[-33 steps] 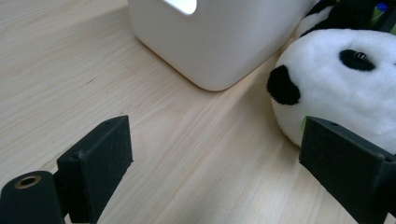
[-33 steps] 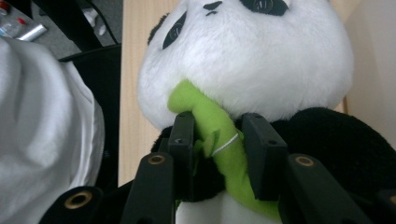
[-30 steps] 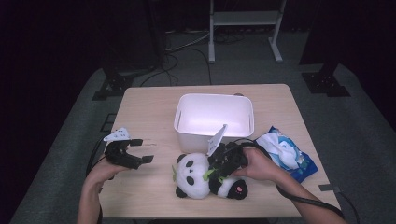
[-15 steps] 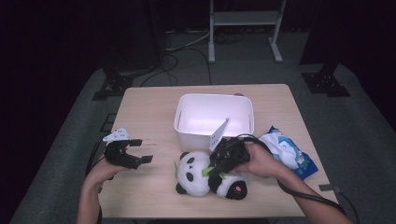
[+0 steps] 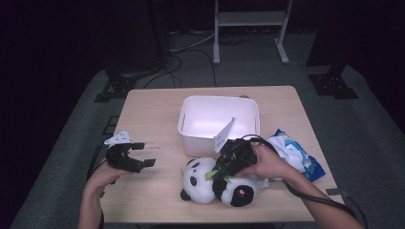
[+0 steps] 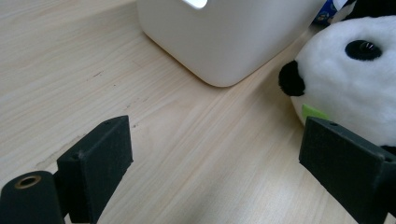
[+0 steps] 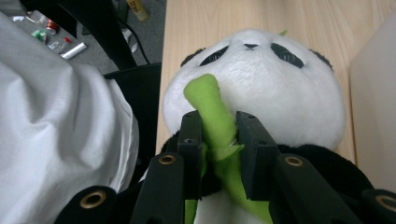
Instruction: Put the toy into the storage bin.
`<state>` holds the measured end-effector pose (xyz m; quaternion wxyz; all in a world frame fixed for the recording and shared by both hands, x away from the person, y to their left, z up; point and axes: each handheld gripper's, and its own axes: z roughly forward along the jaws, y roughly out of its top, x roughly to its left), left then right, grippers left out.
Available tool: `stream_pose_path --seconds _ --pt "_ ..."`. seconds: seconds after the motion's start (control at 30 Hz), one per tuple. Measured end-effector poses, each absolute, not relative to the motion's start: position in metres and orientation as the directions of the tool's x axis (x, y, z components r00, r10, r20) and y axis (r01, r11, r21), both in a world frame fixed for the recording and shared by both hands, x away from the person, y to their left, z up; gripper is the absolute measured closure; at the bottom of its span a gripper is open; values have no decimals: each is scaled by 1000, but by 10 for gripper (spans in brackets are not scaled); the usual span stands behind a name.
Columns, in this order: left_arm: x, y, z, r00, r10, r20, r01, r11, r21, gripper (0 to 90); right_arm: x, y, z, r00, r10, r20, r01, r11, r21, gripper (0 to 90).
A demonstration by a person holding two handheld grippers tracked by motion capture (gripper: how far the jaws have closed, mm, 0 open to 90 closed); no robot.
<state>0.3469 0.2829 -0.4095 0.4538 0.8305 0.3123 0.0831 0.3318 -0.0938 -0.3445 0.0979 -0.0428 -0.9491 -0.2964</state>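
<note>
— How were the hands posed?
— The right gripper (image 5: 220,172) lay over one plush panda (image 5: 215,183) near the table's (image 5: 157,109) front edge, jaws pinching its green bamboo (image 7: 212,109). The left gripper (image 5: 143,153) hovered by the left edge, jaws spread.
— And beyond?
— One white bin (image 5: 217,121) mid-table; one blue packet (image 5: 293,152) at the right edge, writing unreadable.

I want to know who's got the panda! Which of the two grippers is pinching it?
The right gripper is: it is shut on the panda's green bamboo stick. The left gripper is open over bare table.
</note>
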Motion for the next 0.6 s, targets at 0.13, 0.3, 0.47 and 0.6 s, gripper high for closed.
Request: stream_pose_path --seconds 0.13,0.3,0.47,0.6 --pt "347 285 -409 787 598 -148 446 -387 807 84 332 -93 -335 -978 12 210 133 807 575 720" --pt "347 287 -409 786 600 -148 446 -385 808 84 332 -93 -321 -981 0 195 117 801 587 720" --pt "347 288 -410 783 603 -152 449 -380 809 84 331 -90 -310 -984 -4 177 102 803 587 721" --pt "347 290 -409 782 605 -152 448 -375 812 84 330 -88 -298 -986 -9 164 89 810 579 722"
